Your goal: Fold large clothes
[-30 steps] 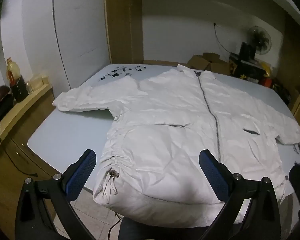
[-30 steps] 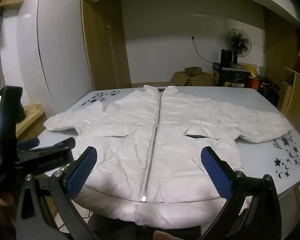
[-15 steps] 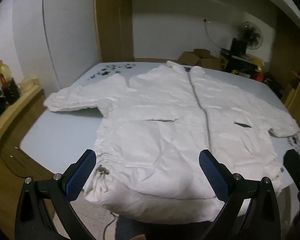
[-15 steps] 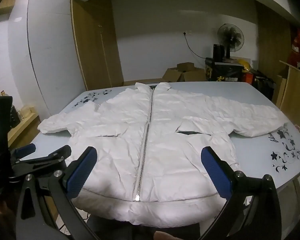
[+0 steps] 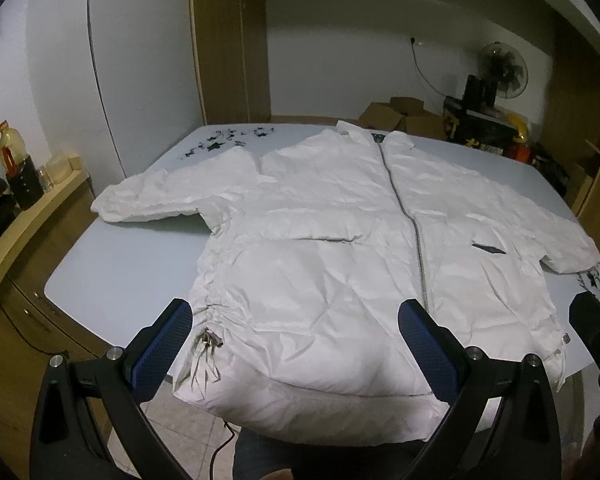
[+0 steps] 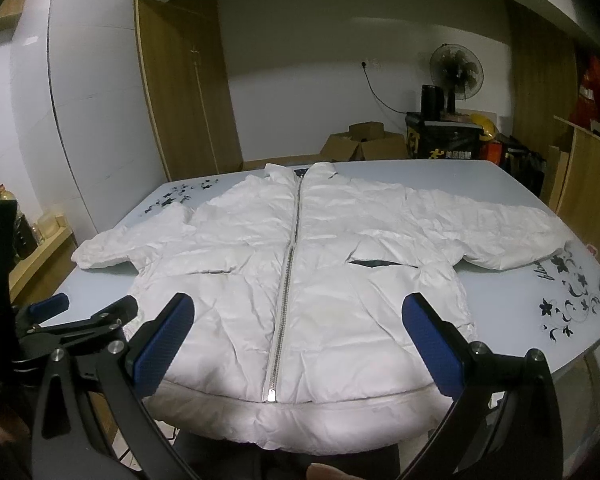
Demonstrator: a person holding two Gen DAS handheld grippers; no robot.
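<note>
Currently both sets of jaws spread wide, gripping nothing. Left gripper [image 5: 294, 344] hovers over the hem of the white jacket [image 5: 340, 240], drawstring [image 5: 206, 346] just beside its left finger. Right gripper [image 6: 298, 346] hangs above the hem, zipper [image 6: 286, 276] running ahead between its fingers. Jacket lies flat, zipped, sleeves outspread on the pale table [image 6: 520, 320]; cardboard boxes [image 6: 364, 146] and fan [image 6: 456, 70] far beyond.

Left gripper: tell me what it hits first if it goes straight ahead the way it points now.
Most likely the jacket. The left gripper is open and aimed at the front panel near the hem, left of the zipper. Nothing shows between its fingers and the fabric, though depth is hard to judge here.
</note>
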